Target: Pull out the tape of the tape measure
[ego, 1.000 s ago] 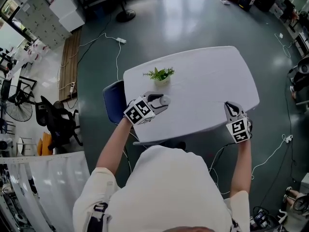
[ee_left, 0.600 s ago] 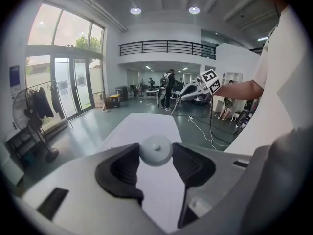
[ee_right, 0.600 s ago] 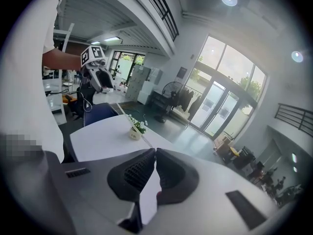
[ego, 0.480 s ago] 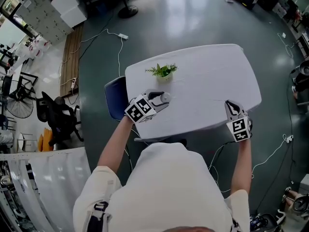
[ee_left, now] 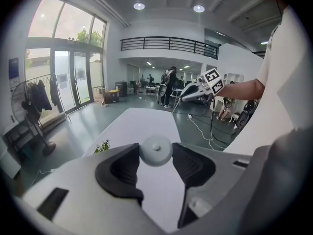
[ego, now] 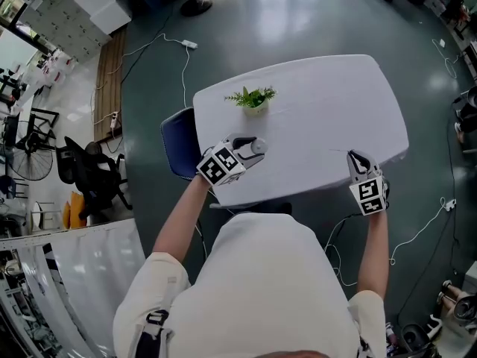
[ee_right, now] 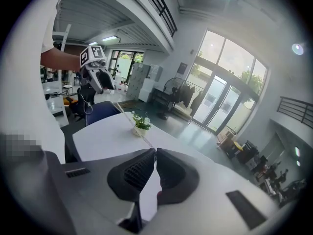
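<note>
A round pale grey tape measure sits between the pads of my left gripper, which is shut on it. In the head view that gripper hangs over the left near part of the white table. My right gripper is shut on the end of the thin tape, which runs taut across the table toward the left gripper. In the head view the right gripper is at the table's near right edge. Each gripper view shows the other gripper; the right gripper appears far off.
A small potted plant stands on the table behind the left gripper. A blue chair is tucked at the table's left end. Cables trail over the grey floor around the table.
Both grippers have sunk a little over the table's near side. The grips on the tape measure and on the tape look the same.
</note>
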Available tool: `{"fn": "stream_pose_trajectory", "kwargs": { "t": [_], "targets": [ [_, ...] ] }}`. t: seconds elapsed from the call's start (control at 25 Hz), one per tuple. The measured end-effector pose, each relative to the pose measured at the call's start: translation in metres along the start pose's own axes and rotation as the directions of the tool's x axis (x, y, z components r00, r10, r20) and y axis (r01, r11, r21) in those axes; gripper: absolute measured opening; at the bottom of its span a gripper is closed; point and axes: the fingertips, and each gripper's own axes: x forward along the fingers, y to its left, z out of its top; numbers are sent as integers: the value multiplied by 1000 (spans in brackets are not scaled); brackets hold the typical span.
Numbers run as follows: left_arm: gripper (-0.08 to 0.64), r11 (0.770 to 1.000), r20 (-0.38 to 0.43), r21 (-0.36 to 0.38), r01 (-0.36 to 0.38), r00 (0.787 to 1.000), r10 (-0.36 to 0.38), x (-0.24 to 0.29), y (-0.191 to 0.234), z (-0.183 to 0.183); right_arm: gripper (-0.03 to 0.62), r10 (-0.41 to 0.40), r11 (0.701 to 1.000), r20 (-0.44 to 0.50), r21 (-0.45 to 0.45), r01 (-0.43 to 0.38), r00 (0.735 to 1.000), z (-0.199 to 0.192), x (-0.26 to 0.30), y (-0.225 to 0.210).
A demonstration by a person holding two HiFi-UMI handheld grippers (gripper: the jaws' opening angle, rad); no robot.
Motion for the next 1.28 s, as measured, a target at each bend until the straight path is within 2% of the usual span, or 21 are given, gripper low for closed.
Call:
{"fn": "stream_pose_trajectory", "kwargs": {
  "t": [0.48, 0.76, 0.96, 1.28],
  "targets": [
    [216, 998, -69, -66, 20, 997, -25, 43, 6, -37, 38, 35, 996, -58, 86, -30, 998, -36, 34, 18],
    [216, 994, -128, -108, 31, 991, -45, 80, 8, -63, 38, 54, 991, -133, 128, -37, 990, -68, 55, 19],
    [216, 990, -167, -139, 21, 985, -44, 115, 3, -85, 38, 88, 991, -212, 118, -63, 973, -98, 72, 29],
    [216, 974, -264, -224, 25, 961, -85, 170, -21, -132, 38, 207, 976, -288, 122, -178, 935, -148, 103, 53]
  ]
}}
